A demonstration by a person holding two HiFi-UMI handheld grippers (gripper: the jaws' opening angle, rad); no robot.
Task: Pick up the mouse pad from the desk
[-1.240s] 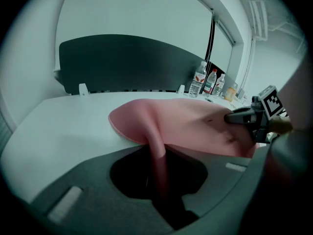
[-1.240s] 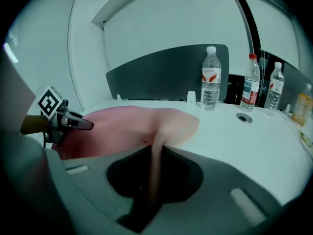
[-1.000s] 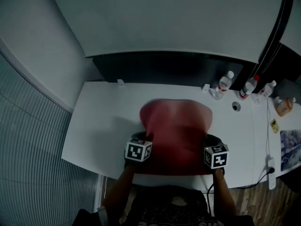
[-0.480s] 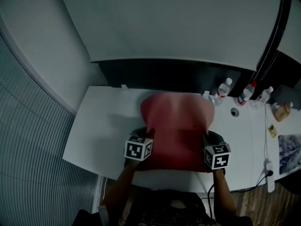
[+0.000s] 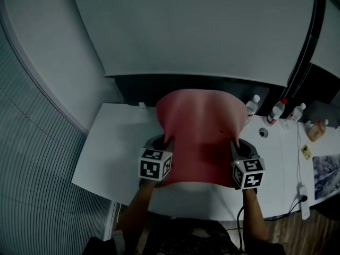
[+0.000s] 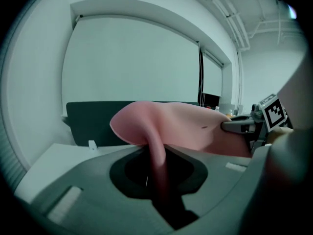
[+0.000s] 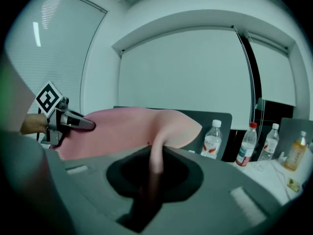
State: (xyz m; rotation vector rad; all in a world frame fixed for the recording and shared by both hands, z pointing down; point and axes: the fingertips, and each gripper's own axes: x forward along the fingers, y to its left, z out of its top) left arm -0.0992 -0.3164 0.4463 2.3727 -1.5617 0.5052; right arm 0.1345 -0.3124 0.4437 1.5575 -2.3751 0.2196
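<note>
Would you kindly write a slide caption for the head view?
Pink mouse pad held above the white desk, left claw and right claw gripping its side edges.

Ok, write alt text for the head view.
Seen from above, a pink mouse pad is held above the white desk, its side edges pinched in the left claw and right claw. Bottles stand at the desk's far right.

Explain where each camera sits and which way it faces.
Head view: on the head, facing steeply down at the desk; forearms, left tool, right tool show.
Left gripper view: on the left tool, along its jaws, shut on the mouse pad.
Right gripper view: likewise on the right tool.
Shared: each gripper view shows the pad and the other tool.
</note>
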